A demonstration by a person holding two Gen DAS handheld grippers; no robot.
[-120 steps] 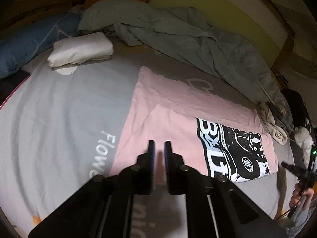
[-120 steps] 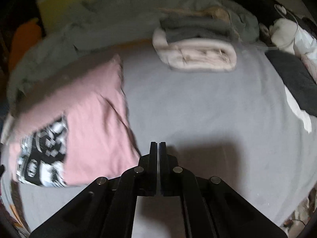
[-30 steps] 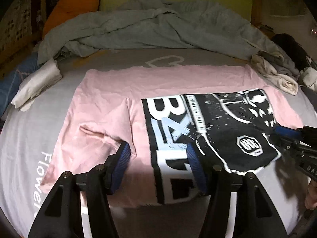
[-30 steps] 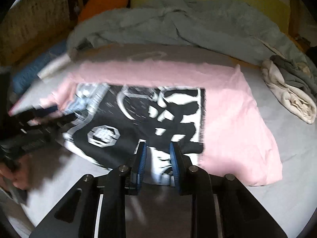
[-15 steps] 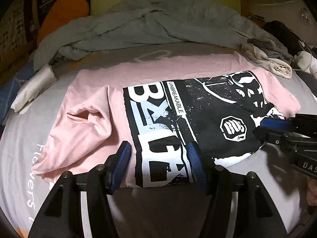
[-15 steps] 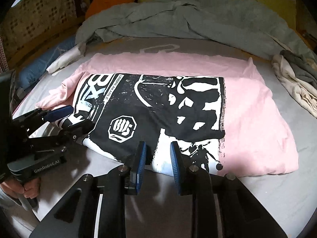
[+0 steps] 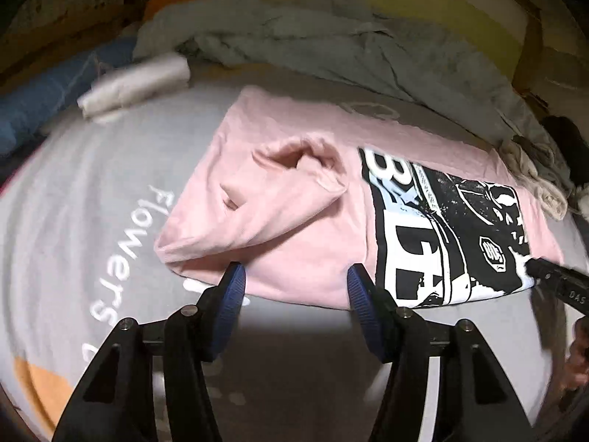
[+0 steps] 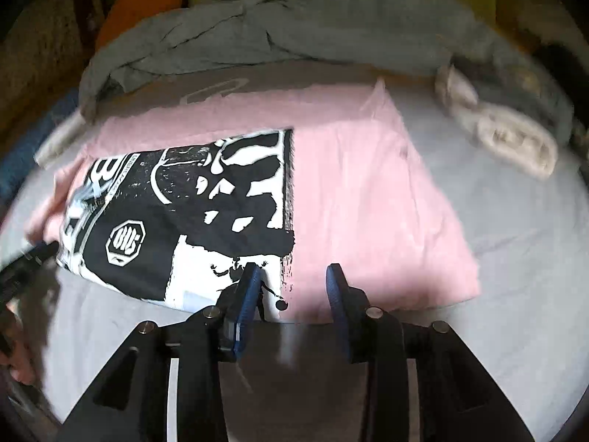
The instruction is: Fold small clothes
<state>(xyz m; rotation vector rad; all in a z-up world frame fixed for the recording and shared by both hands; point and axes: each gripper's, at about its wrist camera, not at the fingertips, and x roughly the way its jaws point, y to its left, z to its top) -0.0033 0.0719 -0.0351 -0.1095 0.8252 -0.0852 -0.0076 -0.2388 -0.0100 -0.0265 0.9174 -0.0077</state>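
Note:
A pink T-shirt [image 7: 294,217] with a black and white print [image 7: 441,228] lies folded on the grey bed sheet [image 7: 73,221]. Its left end is rumpled, with a loose fold standing up. My left gripper [image 7: 294,280] is open and empty at the shirt's near edge, on the plain pink part. In the right wrist view the shirt [image 8: 368,199] shows its print [image 8: 191,213] on the left. My right gripper [image 8: 292,280] is open and empty at the near edge, by the print's right border. Its tip also shows in the left wrist view [image 7: 552,280].
A crumpled grey-green blanket [image 7: 331,37] lies along the far side of the bed. A folded white garment [image 7: 136,81] sits far left by a blue pillow [image 7: 48,99]. Folded cream clothes [image 8: 508,132] lie at the far right. An orange cushion [image 8: 143,3] is behind.
My left gripper has swung left along the near edge, from the print to the plain pink part. My right gripper has opened wider and shifted right. The shirt's left end is more rumpled.

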